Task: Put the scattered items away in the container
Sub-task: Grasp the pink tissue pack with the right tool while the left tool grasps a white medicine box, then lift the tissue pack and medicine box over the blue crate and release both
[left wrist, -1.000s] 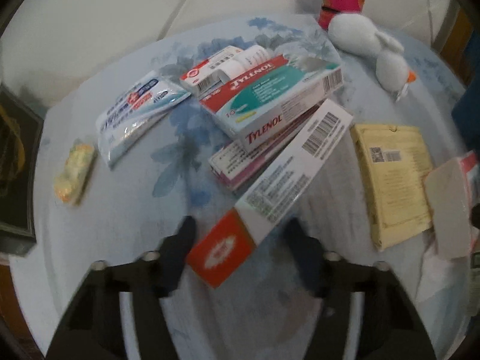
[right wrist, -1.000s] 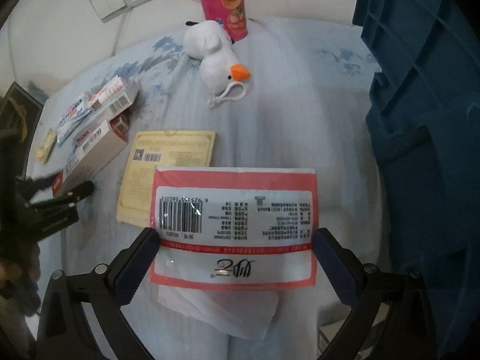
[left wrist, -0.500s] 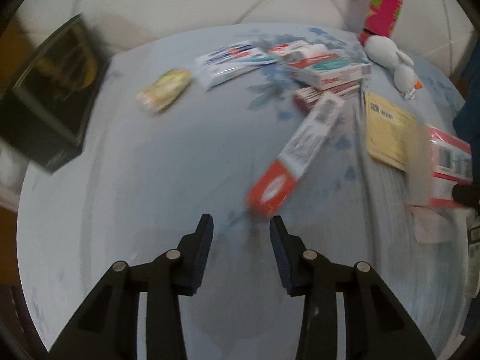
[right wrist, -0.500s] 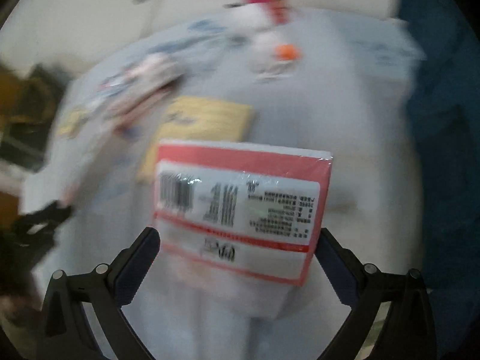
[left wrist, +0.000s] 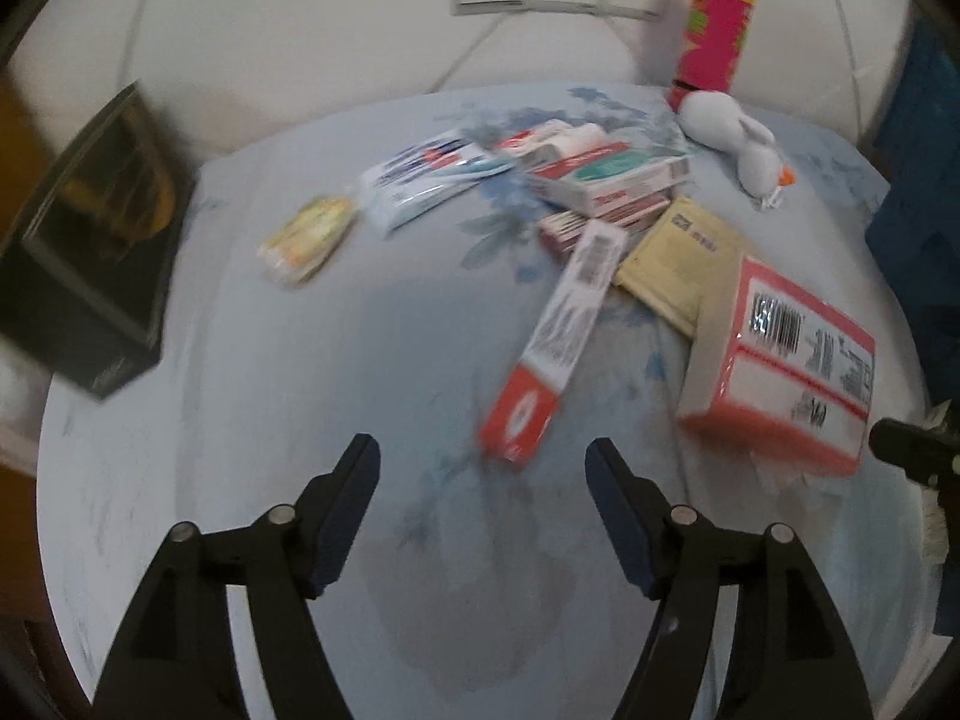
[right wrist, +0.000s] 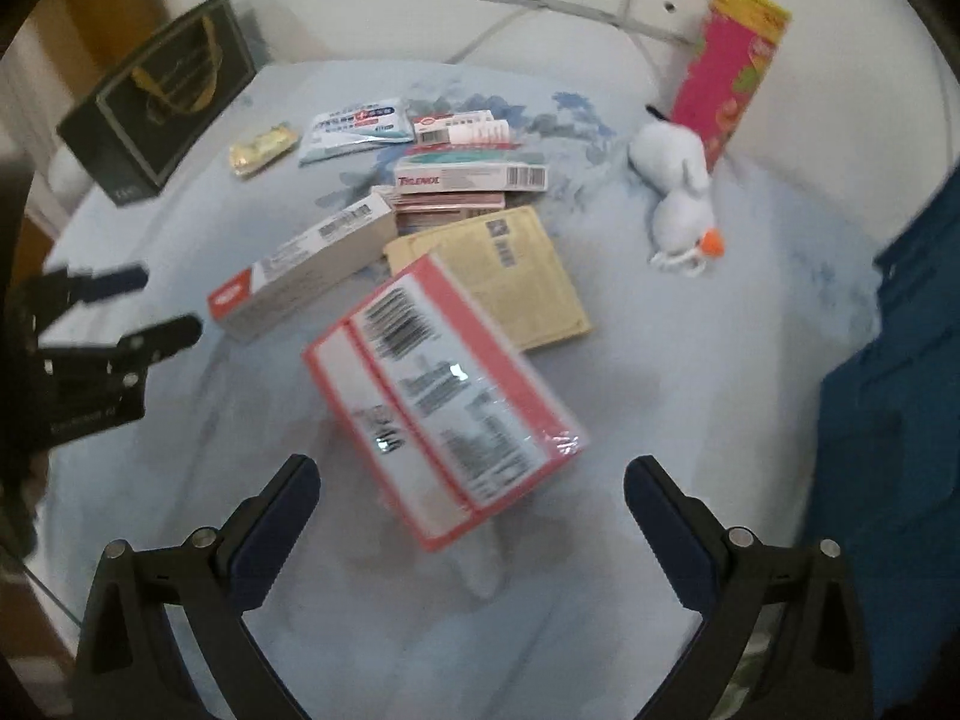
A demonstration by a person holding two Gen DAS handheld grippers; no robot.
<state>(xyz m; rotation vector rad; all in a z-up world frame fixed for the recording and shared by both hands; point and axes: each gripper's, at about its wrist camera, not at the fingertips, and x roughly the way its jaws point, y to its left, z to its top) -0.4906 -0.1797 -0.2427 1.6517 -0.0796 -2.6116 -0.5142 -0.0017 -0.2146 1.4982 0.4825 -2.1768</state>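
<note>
Left claw (left wrist: 483,492) wide, empty; right claw (right wrist: 471,510) wide, empty. Pink-bordered white plastic-wrapped pack (right wrist: 444,399), long red-ended white carton (left wrist: 555,336), other items on blue floral tabletop (left wrist: 300,372); dark blue plastic container (right wrist: 900,420) at right, nothing visibly inside

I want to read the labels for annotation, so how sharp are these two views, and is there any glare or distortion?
Left wrist view: motion-smeared, the long red-ended box streaked, its text unreadable; fisheye bends the table edge. Right wrist view: somewhat sharper, the Tylenol box name legible, but the pink-bordered pack is blurred, with a glare spot on its wrap.
</note>
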